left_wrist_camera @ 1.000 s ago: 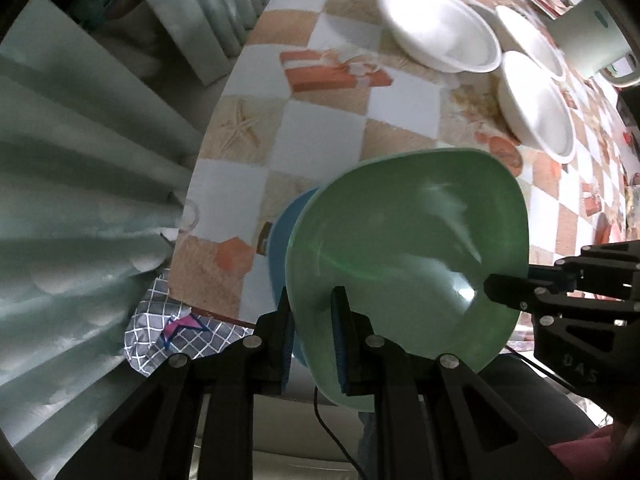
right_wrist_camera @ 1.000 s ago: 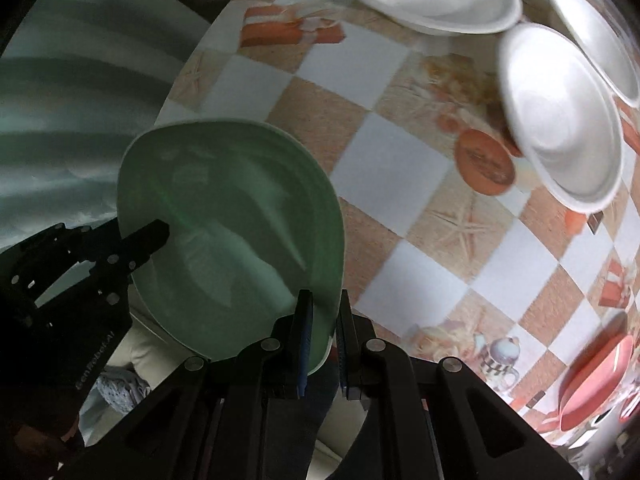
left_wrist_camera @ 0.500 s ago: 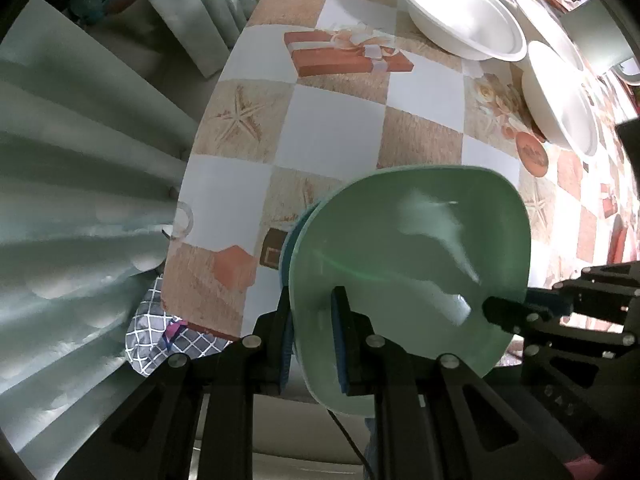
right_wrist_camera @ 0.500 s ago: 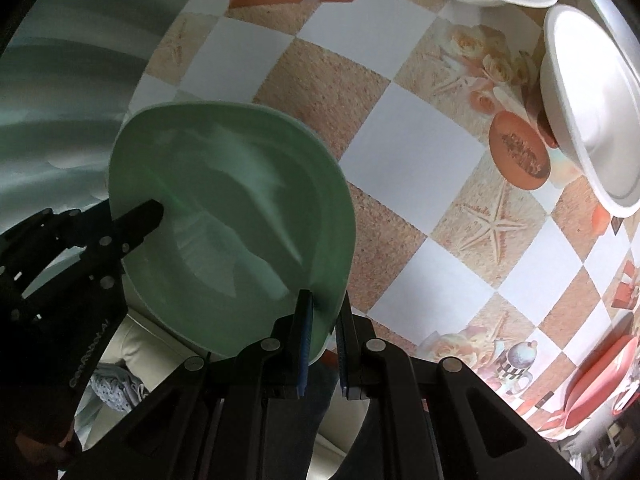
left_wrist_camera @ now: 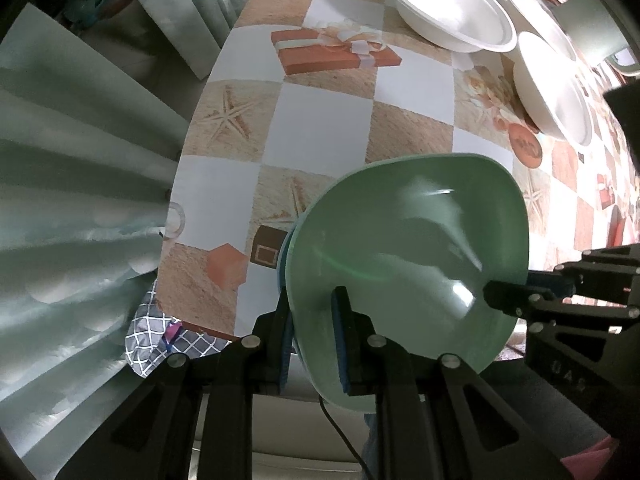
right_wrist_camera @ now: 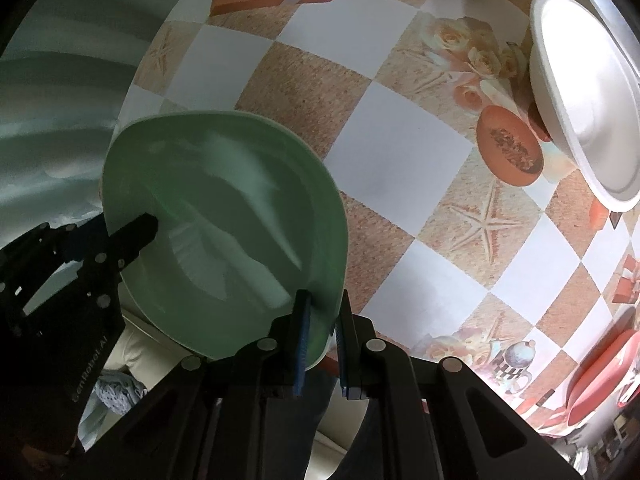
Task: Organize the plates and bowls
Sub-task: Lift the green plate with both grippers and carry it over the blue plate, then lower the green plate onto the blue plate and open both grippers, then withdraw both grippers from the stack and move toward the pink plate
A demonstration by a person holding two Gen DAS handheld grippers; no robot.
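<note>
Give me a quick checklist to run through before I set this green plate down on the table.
1. Left tool clamped on the green plate rim: ok.
2. Right tool clamped on the opposite rim: ok.
3. Blue plate under the green one, also in the left tool: ok, only its edge shows.
4. Bare tablecloth beside the plate for landing: ok.
5. White bowls clear of the plate: ok.
6. Plate resting on the table yet: cannot tell.
</note>
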